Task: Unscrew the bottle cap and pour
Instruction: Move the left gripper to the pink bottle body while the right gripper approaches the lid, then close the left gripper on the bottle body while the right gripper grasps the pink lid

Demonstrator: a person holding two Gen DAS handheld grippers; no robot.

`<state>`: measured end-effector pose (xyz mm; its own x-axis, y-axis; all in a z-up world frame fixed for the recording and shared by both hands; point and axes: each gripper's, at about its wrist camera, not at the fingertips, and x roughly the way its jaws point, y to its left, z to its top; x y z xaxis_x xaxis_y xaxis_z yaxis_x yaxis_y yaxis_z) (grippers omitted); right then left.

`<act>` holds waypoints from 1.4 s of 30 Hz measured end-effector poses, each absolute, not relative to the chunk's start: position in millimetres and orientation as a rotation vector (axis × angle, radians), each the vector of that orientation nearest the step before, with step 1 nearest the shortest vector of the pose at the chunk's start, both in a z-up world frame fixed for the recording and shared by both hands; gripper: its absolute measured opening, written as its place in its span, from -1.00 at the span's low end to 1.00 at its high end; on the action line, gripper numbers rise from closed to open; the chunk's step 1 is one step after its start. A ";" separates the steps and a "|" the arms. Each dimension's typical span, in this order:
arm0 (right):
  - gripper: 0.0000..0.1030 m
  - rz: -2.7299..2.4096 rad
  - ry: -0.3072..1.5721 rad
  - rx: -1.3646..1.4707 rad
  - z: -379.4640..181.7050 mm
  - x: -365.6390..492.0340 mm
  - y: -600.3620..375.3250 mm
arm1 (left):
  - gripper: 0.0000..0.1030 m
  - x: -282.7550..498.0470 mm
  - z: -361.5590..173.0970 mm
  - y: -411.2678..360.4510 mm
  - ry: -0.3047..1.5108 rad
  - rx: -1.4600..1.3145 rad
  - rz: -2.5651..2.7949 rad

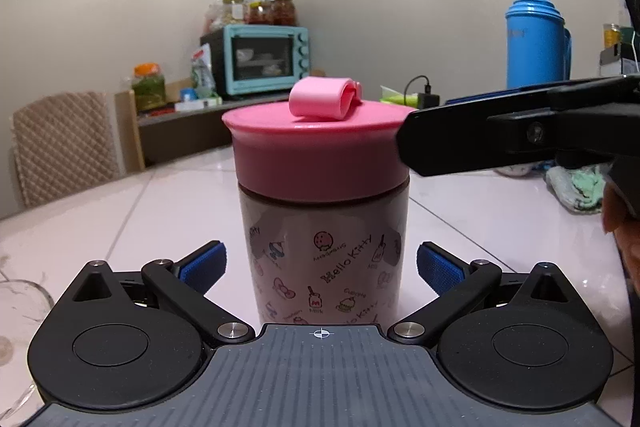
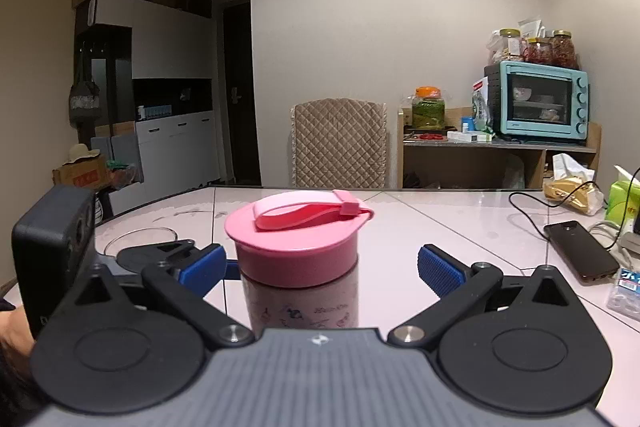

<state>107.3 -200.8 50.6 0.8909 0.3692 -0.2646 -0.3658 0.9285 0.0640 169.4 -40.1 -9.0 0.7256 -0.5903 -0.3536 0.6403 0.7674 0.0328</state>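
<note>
1. Here, my left tool (image 1: pixel 320 263) gapes wide around the Hello Kitty bottle (image 1: pixel 324 251) on the bench (image 1: pixel 120 211), ready to brace it.
2. My right tool (image 2: pixel 320 263), equally wide and empty, flanks the pink cap (image 2: pixel 298 247) for twisting.

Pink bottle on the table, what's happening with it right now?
A person holds two tongs around the Hello Kitty bottle, which stands upright on the table. The left tongs are open around its body; the right tongs are open at the pink cap. Neither grips yet, and the cap is still on.
</note>
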 end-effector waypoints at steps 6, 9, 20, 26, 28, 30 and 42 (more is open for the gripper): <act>1.00 0.388 0.278 0.013 49.7 111.3 -197.4 | 1.00 176.6 -8.2 -38.4 0.338 0.152 -0.709; 1.00 0.388 0.280 0.014 47.9 110.8 -199.6 | 0.98 178.2 -7.9 -37.8 0.334 0.152 -0.718; 1.00 0.411 0.257 0.016 40.7 102.0 -197.9 | 0.76 180.0 -6.4 -37.4 0.314 0.141 -0.746; 1.00 0.419 0.253 0.006 43.8 107.9 -192.3 | 0.76 182.3 -5.9 -36.3 0.313 0.131 -0.756; 1.00 0.417 0.255 0.002 45.5 111.6 -189.7 | 0.75 182.7 -5.8 -36.3 0.310 0.131 -0.757; 1.00 0.410 0.255 0.004 46.3 114.6 -187.3 | 0.75 183.1 -5.8 -35.9 0.311 0.130 -0.759; 1.00 0.370 0.273 -0.002 46.5 130.4 -175.4 | 0.74 185.6 -6.6 -34.5 0.310 0.128 -0.759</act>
<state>130.4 -175.4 46.5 0.8960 0.3571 -0.2639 -0.3576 0.9326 0.0478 185.6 -34.5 -6.6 0.6826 -0.6564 -0.3214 0.6937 0.7202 0.0024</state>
